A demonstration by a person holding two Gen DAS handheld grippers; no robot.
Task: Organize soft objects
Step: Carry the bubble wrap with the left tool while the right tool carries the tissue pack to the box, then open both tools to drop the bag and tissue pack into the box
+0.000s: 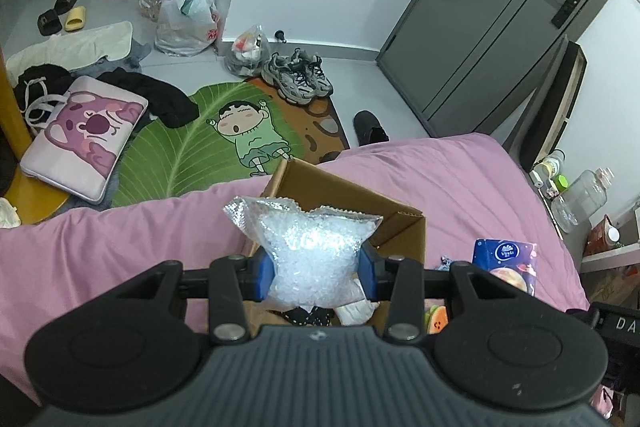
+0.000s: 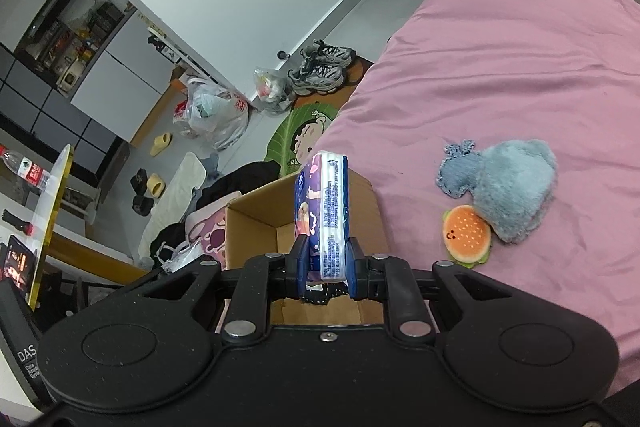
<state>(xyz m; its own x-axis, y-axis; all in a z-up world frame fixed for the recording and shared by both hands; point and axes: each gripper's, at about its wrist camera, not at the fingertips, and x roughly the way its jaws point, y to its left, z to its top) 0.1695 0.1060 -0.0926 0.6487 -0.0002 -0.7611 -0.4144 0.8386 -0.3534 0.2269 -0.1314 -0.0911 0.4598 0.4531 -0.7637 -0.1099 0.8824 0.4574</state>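
left hand-held gripper (image 1: 316,273): blue pads clamped on a clear bubble-wrap bag (image 1: 310,247) from both sides. the bag is held in the air directly over the open cardboard box (image 1: 404,227); its upper corners flare out above the pads and its lower end hangs below them toward the box opening.

right hand-held gripper (image 2: 325,269): pads clamped on the lower end of a blue tissue pack (image 2: 322,207). pack stands upright on its narrow edge, printed side facing the camera, positioned over the same cardboard box (image 2: 256,223). in the left wrist view the tissue pack (image 1: 506,261) shows just to the right of the box.

box sits on the pink bedsheet (image 2: 500,75), near the edge of the bed beside the floor. inside it, under the bag: a dark patterned item (image 1: 308,315) and a white soft item (image 1: 356,311); cannot tell what either is.

on the bedsheet, right of the box: a blue plush toy (image 2: 508,187) and a small burger plush (image 2: 466,237), the two touching, burger at the lower-left of the blue one. both lie apart from the box.

floor past the bed: green leaf cartoon rug (image 1: 200,139), grey sneakers (image 1: 298,75) at its far edge, pink laptop sleeve (image 1: 80,139) to the left.
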